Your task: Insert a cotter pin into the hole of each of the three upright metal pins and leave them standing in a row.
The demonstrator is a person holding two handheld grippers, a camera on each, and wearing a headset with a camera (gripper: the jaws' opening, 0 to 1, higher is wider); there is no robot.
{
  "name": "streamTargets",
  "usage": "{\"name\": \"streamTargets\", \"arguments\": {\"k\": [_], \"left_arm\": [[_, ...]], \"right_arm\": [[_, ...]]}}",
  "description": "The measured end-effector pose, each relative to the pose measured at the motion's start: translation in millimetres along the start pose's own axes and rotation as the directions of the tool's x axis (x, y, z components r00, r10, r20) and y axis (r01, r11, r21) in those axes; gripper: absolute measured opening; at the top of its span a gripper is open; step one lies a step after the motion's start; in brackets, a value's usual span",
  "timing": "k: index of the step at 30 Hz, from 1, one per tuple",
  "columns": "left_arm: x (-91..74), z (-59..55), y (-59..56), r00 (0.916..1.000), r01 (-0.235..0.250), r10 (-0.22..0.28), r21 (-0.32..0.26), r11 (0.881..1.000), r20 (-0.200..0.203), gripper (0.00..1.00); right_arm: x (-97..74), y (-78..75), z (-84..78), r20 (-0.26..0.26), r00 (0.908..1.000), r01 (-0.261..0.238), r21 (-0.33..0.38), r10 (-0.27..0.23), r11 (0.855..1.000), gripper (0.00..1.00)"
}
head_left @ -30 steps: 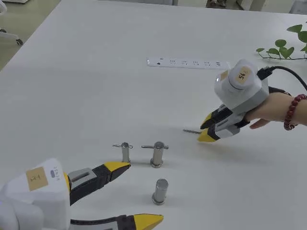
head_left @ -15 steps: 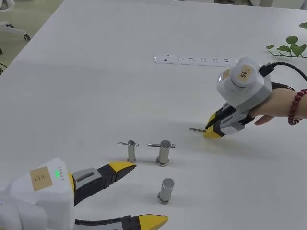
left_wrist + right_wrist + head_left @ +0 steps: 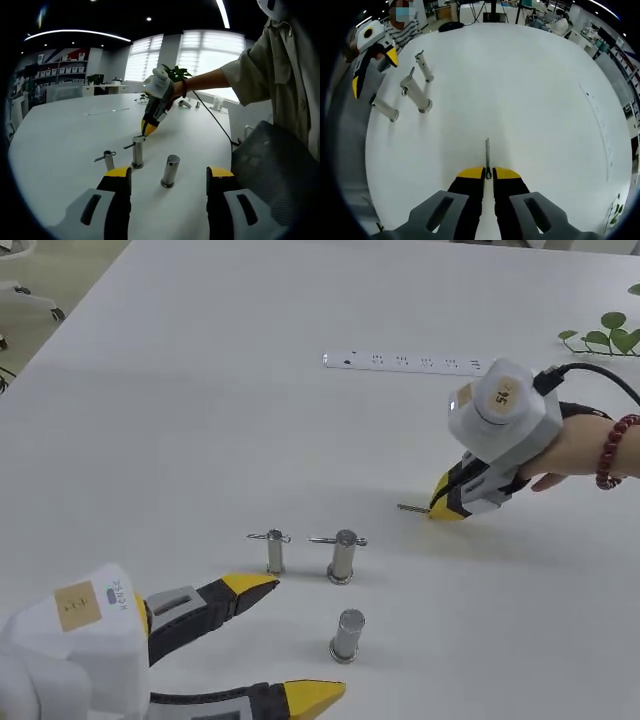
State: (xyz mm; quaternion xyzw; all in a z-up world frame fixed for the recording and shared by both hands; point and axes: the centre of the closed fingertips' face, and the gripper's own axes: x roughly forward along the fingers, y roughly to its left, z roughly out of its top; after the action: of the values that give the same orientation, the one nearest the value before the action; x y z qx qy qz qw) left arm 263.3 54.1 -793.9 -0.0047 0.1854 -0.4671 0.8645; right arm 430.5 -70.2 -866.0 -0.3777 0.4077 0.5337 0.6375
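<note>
Little has changed over the last second: the right hand-held gripper (image 3: 440, 510) stays low at the white surface (image 3: 200, 390), jaws clamped on a loose cotter pin (image 3: 411, 508). The left pin (image 3: 275, 552) and the middle pin (image 3: 343, 556) each carry a cotter pin. The bare pin (image 3: 347, 634) stands nearer, just ahead of the left hand-held gripper (image 3: 290, 638), whose jaws are wide apart.

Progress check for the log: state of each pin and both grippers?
left metal pin: upright, first cotter pin through it
middle metal pin: upright, second cotter pin through it
near metal pin: upright, no cotter pin
right gripper: shut on third cotter pin
left gripper: open, empty
</note>
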Motion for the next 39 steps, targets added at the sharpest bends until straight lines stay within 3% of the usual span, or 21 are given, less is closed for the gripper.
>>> {"name": "streamTargets", "arguments": {"k": [6, 23, 31, 39], "left_arm": [[-2.8, -0.8, 0.6, 1.0, -0.006, 0.006, -0.002, 1.0, -0.002, 0.6], [-9.3, 0.5, 4.2, 0.9995, -0.031, 0.031, 0.002, 1.0, -0.007, 0.59], [-11.5, 3.6, 7.1, 0.9991, -0.042, 0.042, -0.014, 0.999, -0.003, 0.59], [-13.7, 8.8, 10.5, 0.9989, -0.047, 0.047, -0.036, 0.998, 0.002, 0.58]], "right_arm": [[2.0, -0.3, -0.4, -0.023, 0.9996, 0.011, -0.082, -0.013, 0.997, 0.06], [0.4, -6.0, -2.6, -0.024, 0.9984, 0.049, -0.103, -0.052, 0.993, 0.03], [-8.2, -5.2, -2.6, -0.015, 0.9971, 0.073, -0.11, -0.075, 0.991, 0.03], [-23.4, 7.0, 7.9, 0.017, 0.9953, 0.097, -0.153, -0.096, 0.983, 0.03]]}}
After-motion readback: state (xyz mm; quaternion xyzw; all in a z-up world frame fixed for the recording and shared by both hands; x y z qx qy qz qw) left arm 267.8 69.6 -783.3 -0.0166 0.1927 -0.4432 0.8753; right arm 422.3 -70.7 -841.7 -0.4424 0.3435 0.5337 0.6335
